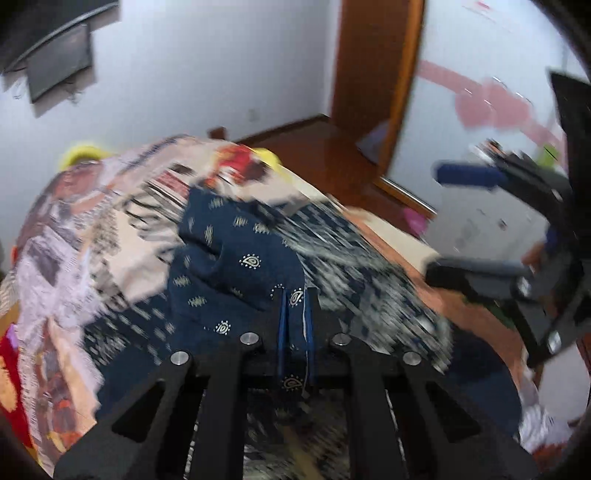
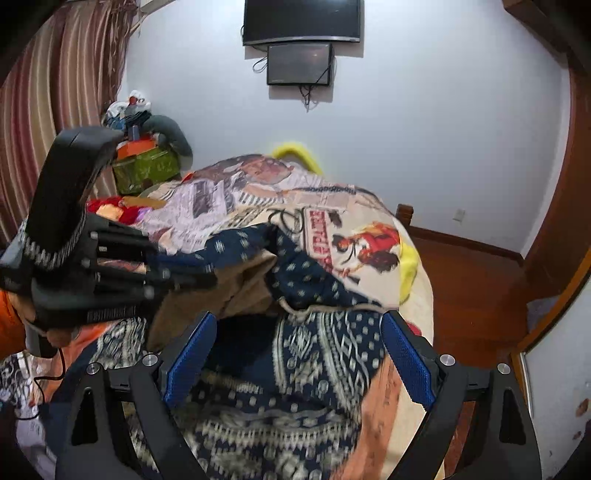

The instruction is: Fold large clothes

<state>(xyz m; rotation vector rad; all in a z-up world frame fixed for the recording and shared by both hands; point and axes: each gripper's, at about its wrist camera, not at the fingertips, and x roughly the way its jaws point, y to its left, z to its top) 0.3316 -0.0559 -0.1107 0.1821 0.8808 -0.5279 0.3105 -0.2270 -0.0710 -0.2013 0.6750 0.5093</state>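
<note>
Between my left gripper's [image 1: 295, 321] clenched blue pads sits a fold of the navy patterned garment [image 1: 236, 266], lifted over the bed [image 2: 369, 236]. My right gripper [image 2: 299, 354] hangs spread wide, grasping nothing, above the same cloth, I think; a television [image 2: 301, 20] hangs beyond.

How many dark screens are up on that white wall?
2. A large screen is mounted high on the wall, and a smaller screen hangs directly below it, with cables dangling under it. The wall's far edges run out of frame, so more could be hidden.
</note>
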